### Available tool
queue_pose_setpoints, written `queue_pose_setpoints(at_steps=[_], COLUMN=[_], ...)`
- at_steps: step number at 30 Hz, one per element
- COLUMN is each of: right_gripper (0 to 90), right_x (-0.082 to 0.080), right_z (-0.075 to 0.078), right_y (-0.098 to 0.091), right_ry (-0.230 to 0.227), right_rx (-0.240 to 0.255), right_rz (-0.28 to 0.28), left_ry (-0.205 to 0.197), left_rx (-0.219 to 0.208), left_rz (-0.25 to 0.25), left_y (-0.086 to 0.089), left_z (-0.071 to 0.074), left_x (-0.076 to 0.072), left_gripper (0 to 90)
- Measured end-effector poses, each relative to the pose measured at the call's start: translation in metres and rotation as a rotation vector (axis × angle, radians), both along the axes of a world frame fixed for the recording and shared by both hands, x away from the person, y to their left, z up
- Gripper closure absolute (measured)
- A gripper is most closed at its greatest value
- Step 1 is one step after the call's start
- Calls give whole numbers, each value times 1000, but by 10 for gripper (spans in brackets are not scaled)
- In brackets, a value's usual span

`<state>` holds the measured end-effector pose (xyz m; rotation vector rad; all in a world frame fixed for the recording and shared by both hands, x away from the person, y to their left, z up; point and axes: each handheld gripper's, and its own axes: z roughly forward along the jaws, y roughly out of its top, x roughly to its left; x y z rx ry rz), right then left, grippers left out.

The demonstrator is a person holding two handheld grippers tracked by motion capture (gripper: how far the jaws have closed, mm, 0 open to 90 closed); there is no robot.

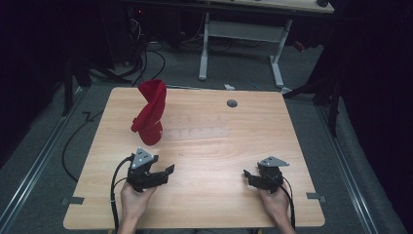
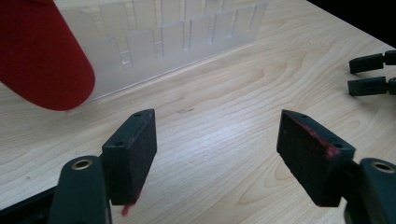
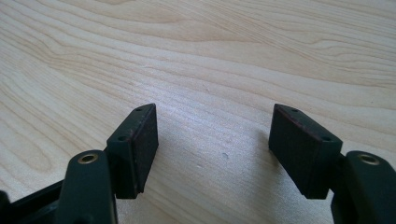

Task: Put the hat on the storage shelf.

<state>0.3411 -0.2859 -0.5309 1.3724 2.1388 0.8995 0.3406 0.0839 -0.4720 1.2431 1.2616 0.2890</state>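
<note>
The wooden table [image 1: 204,195] is mostly bare, with wide open room across its middle and right half; a small grey grommet [image 1: 232,103] sits near the far edge. Left of centre stands a clear slotted rack [image 1: 195,127], its dividers upright; a red cloth [image 1: 150,114] stands twisted at its left end, rising well above it and overhanging the rack's near corner in the left gripper view. Whether the other slots hold anything is hard to tell. The left gripper [image 1: 163,174] lies near the front edge, just in front of the cloth, jaws wide apart with nothing between them. The right gripper [image 1: 248,176] rests near the front right, well apart from the rack, jaws likewise spread over bare wood.
</note>
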Motion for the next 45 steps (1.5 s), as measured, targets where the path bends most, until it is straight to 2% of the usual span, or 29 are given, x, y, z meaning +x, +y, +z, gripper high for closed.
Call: queue_pose_setpoints(at_steps=[10,11,17,21,22,26,28,32,34,36,41,45], right_gripper=[331,331,330,330,330,330,330,330,330,330,330,330], right_x=[0,0,0,0,0,0,0,0,0,0,0,0], right_z=[0,0,0,0,0,0,0,0,0,0,0,0], right_y=[0,0,0,0,0,0,0,1,1,1,1,1], right_ry=[1,1,1,1,1,0,0,0,1,1,1,2], right_rx=[1,1,1,1,0,-1,-1,-1,0,0,1,1], right_rz=[0,0,0,0,1,1,4,8,8,8,8,8], left_ry=[15,20,26,32,31,42,50,41,37,36,34,27], left_rx=[3,54,-57,-155,-158,-141,-109,-115,-137,-134,-90,-96], left_rz=[-36,-65,-10,39,42,44,30,43,63,73,75,92], left_y=[-18,-18,-34,-46,-48,-55,-56,-62,-65,-66,-66,-68], left_z=[-8,-10,-15,-18,-21,-29,-32,-38,-40,-42,-48,-51], left_x=[-2,-2,-1,2,2,3,4,5,7,9,12,16], left_gripper=[288,288,289,289,289,291,293,299,302,305,312,314])
